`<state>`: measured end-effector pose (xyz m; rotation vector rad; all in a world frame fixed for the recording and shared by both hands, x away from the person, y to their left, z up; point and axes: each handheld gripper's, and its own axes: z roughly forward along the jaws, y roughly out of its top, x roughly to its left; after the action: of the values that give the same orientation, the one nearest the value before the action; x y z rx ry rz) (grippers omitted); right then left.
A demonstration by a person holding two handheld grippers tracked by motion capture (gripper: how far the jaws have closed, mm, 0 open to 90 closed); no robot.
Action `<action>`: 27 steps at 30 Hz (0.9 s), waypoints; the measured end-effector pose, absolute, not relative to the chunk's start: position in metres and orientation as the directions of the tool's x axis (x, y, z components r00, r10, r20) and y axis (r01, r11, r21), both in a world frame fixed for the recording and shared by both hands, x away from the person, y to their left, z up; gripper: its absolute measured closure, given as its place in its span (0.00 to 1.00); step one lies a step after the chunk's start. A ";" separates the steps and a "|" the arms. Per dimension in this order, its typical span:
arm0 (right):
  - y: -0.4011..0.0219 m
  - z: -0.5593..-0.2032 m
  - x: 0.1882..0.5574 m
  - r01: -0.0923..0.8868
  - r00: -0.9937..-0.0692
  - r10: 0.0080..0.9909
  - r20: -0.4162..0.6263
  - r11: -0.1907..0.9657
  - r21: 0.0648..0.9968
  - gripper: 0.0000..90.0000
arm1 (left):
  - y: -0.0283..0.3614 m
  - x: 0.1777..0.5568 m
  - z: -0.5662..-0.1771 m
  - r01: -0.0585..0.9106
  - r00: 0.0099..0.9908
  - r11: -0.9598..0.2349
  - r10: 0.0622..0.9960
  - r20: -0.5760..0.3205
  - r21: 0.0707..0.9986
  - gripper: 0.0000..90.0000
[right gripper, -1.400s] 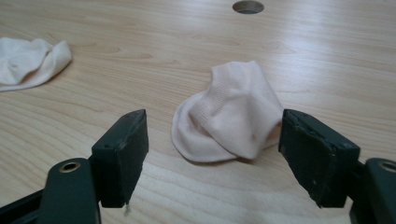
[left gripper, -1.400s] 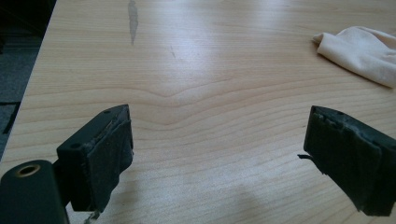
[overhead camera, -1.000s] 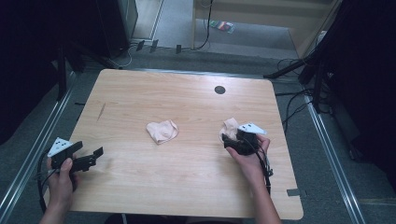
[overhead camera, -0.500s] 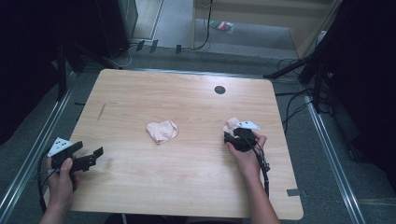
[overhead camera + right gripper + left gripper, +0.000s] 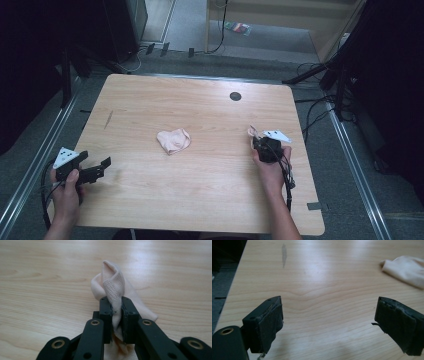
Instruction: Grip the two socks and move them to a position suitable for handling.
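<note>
Second cloth point(image 5: 173, 141) mid-table point(image 5: 150, 100), well apart, unobstructed.

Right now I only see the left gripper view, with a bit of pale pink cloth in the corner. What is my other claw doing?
Observer: The right claw has just been closing and is now shut on a fold of a second small pale pink knitted cloth.
Operator: Is the cloth I see big?
Observer: No, that crumpled pale pink cloth is a small bundle in the middle of the light wooden table.
Operator: Do the two cloths touch?
Observer: No, bare wood lies between them; the pinched one is nearer the right edge.
</note>
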<state>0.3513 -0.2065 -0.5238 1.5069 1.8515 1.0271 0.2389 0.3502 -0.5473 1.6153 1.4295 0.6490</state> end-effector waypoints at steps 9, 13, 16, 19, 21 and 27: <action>-0.202 -0.491 0.318 0.520 -0.269 0.957 0.111 0.048 0.853 0.91 | 0.310 0.235 -0.530 0.492 0.289 -0.024 0.948 -0.137 0.870 0.10; -0.197 -0.483 0.305 0.510 -0.285 0.952 0.113 0.051 0.859 0.91 | 0.294 0.232 -0.525 0.486 0.320 -0.043 0.938 -0.132 0.873 0.10; -0.187 -0.473 0.290 0.502 -0.311 0.945 0.100 0.074 0.861 0.91 | 0.268 0.230 -0.517 0.470 0.372 -0.071 0.920 -0.125 0.880 0.10; -0.183 -0.469 0.283 0.501 -0.322 0.941 0.101 0.079 0.862 0.91 | 0.256 0.229 -0.514 0.465 0.393 -0.079 0.911 -0.126 0.882 0.10; -0.178 -0.464 0.276 0.497 -0.332 0.937 0.108 0.076 0.865 0.91 | 0.244 0.228 -0.511 0.459 0.412 -0.081 0.902 -0.132 0.885 0.10; -0.156 -0.456 0.262 0.493 -0.368 0.920 0.136 0.069 0.867 0.90 | 0.207 0.226 -0.504 0.446 0.464 -0.068 0.870 -0.165 0.893 0.10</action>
<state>0.2620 -0.1561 -0.4558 1.4004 1.8979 1.2423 0.2257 0.2069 -0.5041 1.6936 1.1422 0.5207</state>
